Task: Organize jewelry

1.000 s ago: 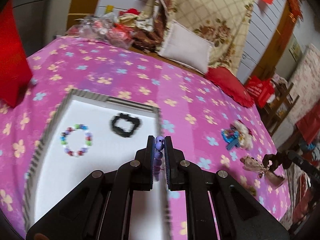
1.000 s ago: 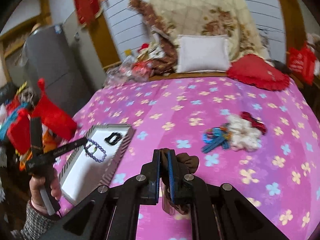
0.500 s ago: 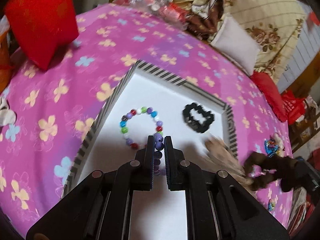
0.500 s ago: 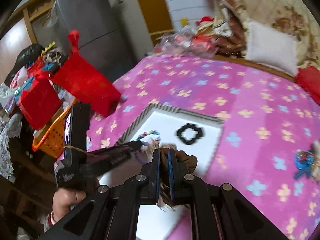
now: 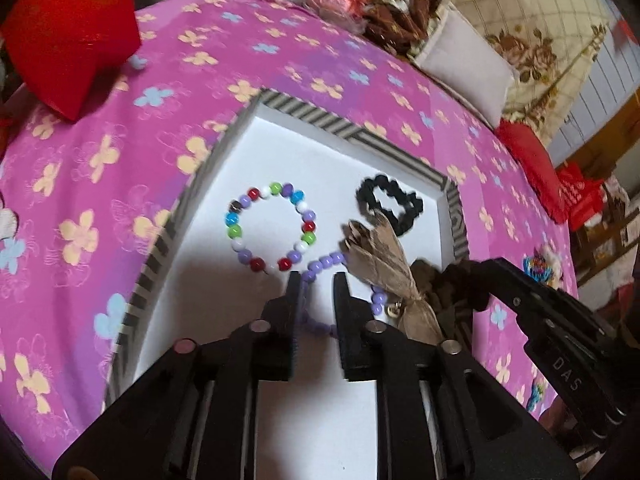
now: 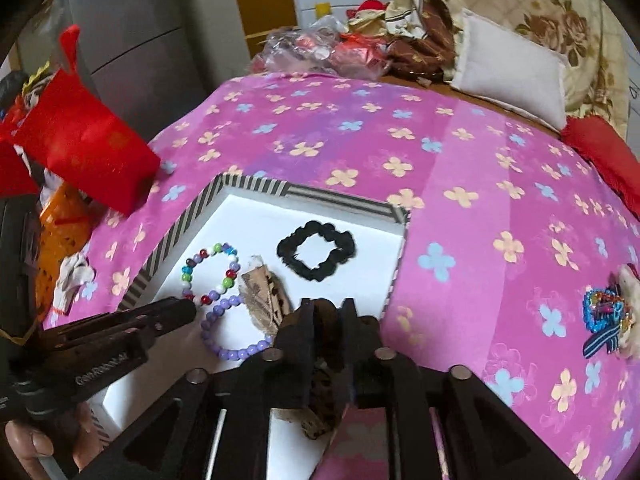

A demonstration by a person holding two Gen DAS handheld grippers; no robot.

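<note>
A white tray with a striped rim [image 5: 352, 128] [image 6: 288, 190] lies on the pink flowered cloth. In it lie a multicoloured bead bracelet [image 5: 240, 245] [image 6: 186, 269], a black scrunchie [image 5: 404, 216] [image 6: 288, 256] and a purple bead bracelet [image 5: 324, 262] [image 6: 240, 354]. My left gripper [image 5: 318, 280] is open just over the purple bracelet, which lies loose on the tray. My right gripper [image 6: 327, 308] is shut on a brown leopard-print hair bow [image 5: 384, 256] [image 6: 264, 294], held over the tray beside the purple bracelet.
A red bag [image 5: 68, 40] [image 6: 84, 148] stands left of the tray. A blue hair clip and white scrunchie [image 6: 608, 316] lie far right on the cloth. Pillows and clutter [image 6: 504, 68] line the back edge.
My left gripper came down over the tray and opened, letting the purple bracelet drop onto it. My right gripper carried the brown bow from the cloth to over the tray.
</note>
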